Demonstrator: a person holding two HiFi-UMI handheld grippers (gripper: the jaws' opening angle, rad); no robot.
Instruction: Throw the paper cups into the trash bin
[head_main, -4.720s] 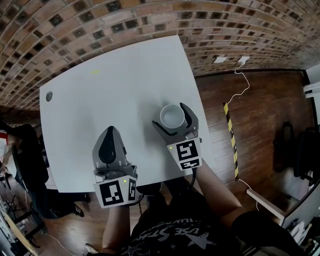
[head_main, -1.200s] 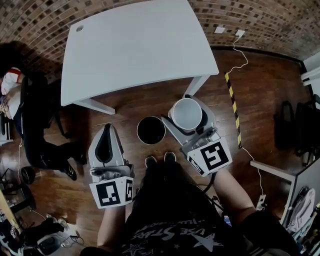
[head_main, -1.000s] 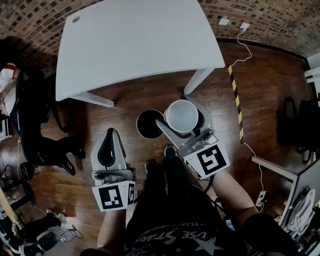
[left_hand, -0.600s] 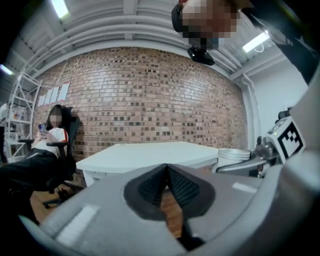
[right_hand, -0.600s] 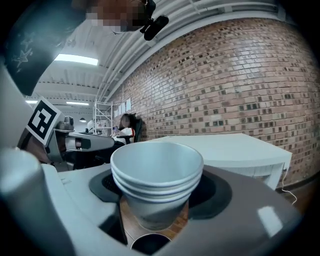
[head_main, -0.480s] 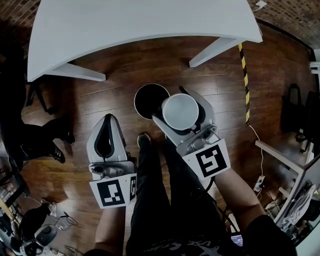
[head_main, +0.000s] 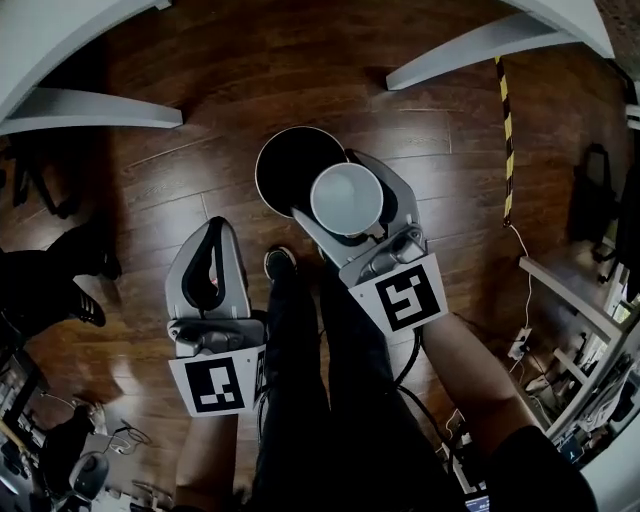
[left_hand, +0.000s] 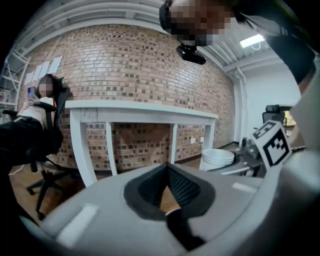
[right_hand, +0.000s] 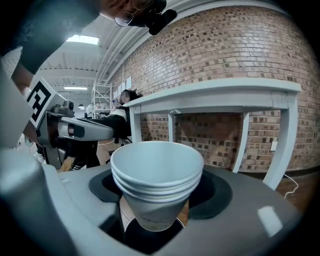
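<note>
Under everything, a dark wooden floor (head_main: 180, 200), with the white table (head_main: 90, 108) out at the 11 and 1 o'clock corners of the head view. Looks down from a deep bend, judging by the legs (head_main: 330, 400) filling the 6 o'clock part.

At 12 o'clock from the shoe (head_main: 279, 263), the round black trash bin (head_main: 290, 165), mouth up and open. Sits on the floor, apart from the table legs, so easy to reach from above.

At 8 o'clock from the bin, the left gripper (head_main: 213, 225). Closed on itself, with pads together and nothing between them. Probably parked to the side only to leave room for the other hand.

At 4 o'clock on the bin's rim, the right gripper (head_main: 328, 186), clamped from both sides on the stack of paper cups (head_main: 346, 198). Grips the lower part of the stack, upright and mouths up, with several rims nested one in another, as seen in the right gripper view. Overlaps the bin's edge in the head view, but not yet centred over the mouth.

Seems held upright and low in order to drop straight in at release. Needs, in my judgement, a little more travel toward 10 o'clock first. Otherwise risks hitting the rim and tipping out.
</note>
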